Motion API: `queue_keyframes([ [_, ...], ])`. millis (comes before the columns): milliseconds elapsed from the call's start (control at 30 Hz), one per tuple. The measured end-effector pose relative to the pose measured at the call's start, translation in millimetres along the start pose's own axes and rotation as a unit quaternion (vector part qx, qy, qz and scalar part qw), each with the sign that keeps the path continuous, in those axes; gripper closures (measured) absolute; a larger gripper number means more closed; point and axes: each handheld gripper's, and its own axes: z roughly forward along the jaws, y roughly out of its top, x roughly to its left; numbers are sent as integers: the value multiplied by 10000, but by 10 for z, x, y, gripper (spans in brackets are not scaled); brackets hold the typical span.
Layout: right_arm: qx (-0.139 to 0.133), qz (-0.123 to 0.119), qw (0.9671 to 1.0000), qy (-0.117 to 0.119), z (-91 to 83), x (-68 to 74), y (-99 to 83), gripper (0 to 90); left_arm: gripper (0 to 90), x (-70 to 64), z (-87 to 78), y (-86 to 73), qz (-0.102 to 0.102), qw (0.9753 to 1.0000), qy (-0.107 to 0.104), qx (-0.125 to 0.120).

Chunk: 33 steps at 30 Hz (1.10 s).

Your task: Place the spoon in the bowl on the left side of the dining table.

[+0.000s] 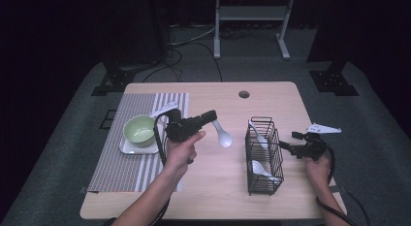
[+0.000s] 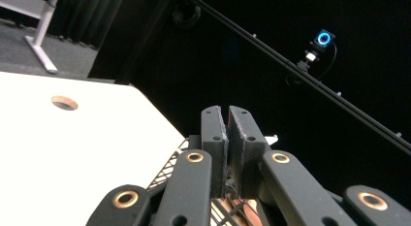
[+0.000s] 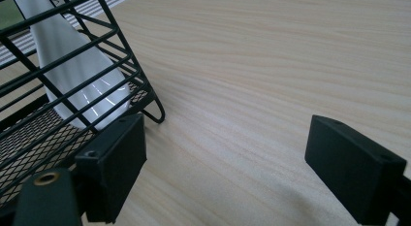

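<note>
Landmark: black wire basket (image 1: 264, 155), standing on the light wood tabletop (image 1: 213, 187).

Left tongs (image 1: 212, 115): held above the tabletop, well to the left of the basket, pointing toward it. A white ceramic spoon (image 1: 223, 136) hangs from the tip, handle up at the jaws, bowl down and nearer the basket. In the left gripper view the left tongs (image 2: 227, 120) are clenched, pads nearly touching; the spoon handle itself cannot be made out between them there, but the high view shows the spoon carried at the tip, so: grasping the spoon.

Right tongs (image 1: 286, 144): just beside the right wall of the basket, low over the tabletop. In the right gripper view the right tongs (image 3: 225, 158) are released, jaws wide apart with bare wood between them; one jaw sits against the basket (image 3: 72, 90) near its corner foot.

Inside the basket: two more white spoons, one (image 1: 257, 131) leaning in the far end, one (image 1: 261, 169) lying in the near end. The right gripper view shows a spoon (image 3: 72, 66) behind the wires.

Far left of the basket: striped placemat (image 1: 121, 163) with a green bowl (image 1: 139, 129) on a white plate (image 1: 127, 147).
</note>
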Motion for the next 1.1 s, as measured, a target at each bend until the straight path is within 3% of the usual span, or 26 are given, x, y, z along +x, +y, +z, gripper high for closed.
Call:
queue_keyframes([
  [533, 7, 17, 10000, -11, 0, -3, 1, 137, 858, 315, -254, 14, -259, 9985, 427, -241],
  [1100, -7, 46, 10000, -7, -3, -8, 0, 137, 857, 517, -502, 92, -413, 9949, 787, -473],
])
